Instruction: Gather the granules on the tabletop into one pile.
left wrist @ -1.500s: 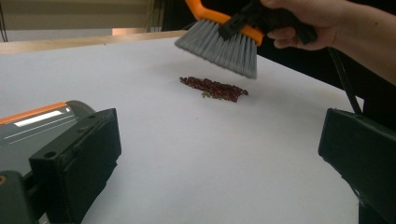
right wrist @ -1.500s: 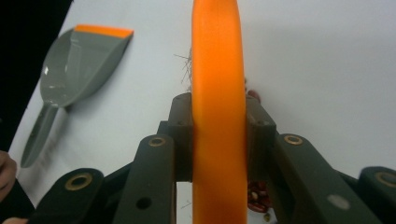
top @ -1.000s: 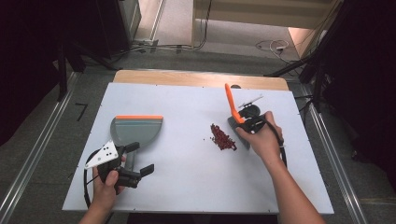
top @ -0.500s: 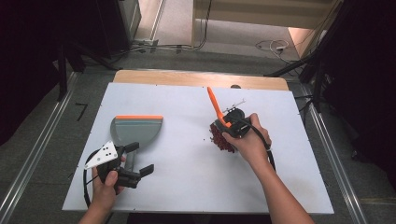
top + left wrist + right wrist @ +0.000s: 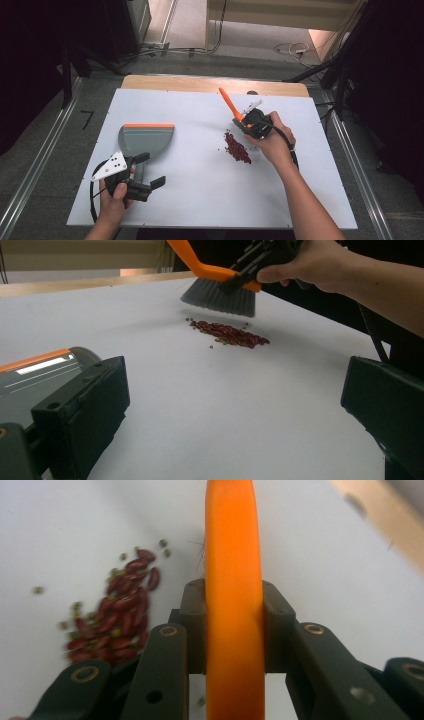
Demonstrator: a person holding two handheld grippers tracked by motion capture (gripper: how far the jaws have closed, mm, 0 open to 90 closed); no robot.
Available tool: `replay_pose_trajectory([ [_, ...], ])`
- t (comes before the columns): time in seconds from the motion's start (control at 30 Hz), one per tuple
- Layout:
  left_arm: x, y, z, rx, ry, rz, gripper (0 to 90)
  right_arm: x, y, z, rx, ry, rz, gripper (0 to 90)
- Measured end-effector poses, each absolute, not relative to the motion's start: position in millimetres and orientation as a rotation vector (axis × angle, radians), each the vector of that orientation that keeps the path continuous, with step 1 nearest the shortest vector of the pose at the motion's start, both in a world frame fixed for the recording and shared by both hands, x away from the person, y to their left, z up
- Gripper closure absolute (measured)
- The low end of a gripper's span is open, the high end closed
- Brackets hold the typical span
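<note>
The desk [image 5: 200, 200], a white board with a wooden strip along its far edge, carries everything. Toward its left lies the grey dustpan [image 5: 147, 140] with its orange lip on the far side; in the left tool's view it shows just beside one jaw. The left tool [image 5: 150, 172] sits at the near left with its jaws spread apart and nothing between them, just near of the dustpan. The right tool [image 5: 245, 124], at the right of the middle, is clamped on the orange handle of the brush [image 5: 220, 292], whose grey bristles hang just above and beyond the beans. The small pile of red beans [image 5: 237, 148] lies on the desk just near and left of the right tool, with a few greenish ones scattered round it.
</note>
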State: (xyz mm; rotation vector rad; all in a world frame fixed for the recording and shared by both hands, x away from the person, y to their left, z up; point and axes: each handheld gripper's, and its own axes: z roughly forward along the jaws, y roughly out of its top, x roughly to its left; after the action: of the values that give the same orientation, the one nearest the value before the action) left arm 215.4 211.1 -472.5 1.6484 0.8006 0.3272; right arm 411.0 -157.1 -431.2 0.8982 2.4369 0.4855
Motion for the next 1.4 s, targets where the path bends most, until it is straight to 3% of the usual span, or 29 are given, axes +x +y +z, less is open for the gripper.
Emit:
replay_pose_trajectory([
  [0.17, 216, 213, -473, 1.645, 0.804, 0.327, 0.3, 420, -148, -445, 0.685, 2.464, 0.426, 68.4],
  [0.3, 216, 214, -473, 1.645, 0.801, 0.328, 0.3, 408, -139, -451, 0.475, 2.487, 0.387, 68.5],
  [0.5, 216, 212, -472, 1.646, 0.8, 0.326, 0.3, 387, -140, -447, 0.415, 2.559, 0.43, 68.5],
  [0.77, 216, 210, -473, 1.651, 0.8, 0.326, 0.3, 380, -165, -431, 0.713, 2.492, 0.555, 68.4],
  [0.97, 217, 211, -473, 1.651, 0.802, 0.329, 0.3, 383, -177, -441, 1.021, 2.422, 0.477, 68.4],
  [1.2, 216, 210, -473, 1.652, 0.801, 0.327, 0.3, 373, -162, -441, 1.148, 2.421, 0.548, 68.5],
  [1.4, 217, 211, -473, 1.648, 0.803, 0.327, 0.3, 367, -150, -418, 1.191, 2.426, 0.718, 68.6],
])
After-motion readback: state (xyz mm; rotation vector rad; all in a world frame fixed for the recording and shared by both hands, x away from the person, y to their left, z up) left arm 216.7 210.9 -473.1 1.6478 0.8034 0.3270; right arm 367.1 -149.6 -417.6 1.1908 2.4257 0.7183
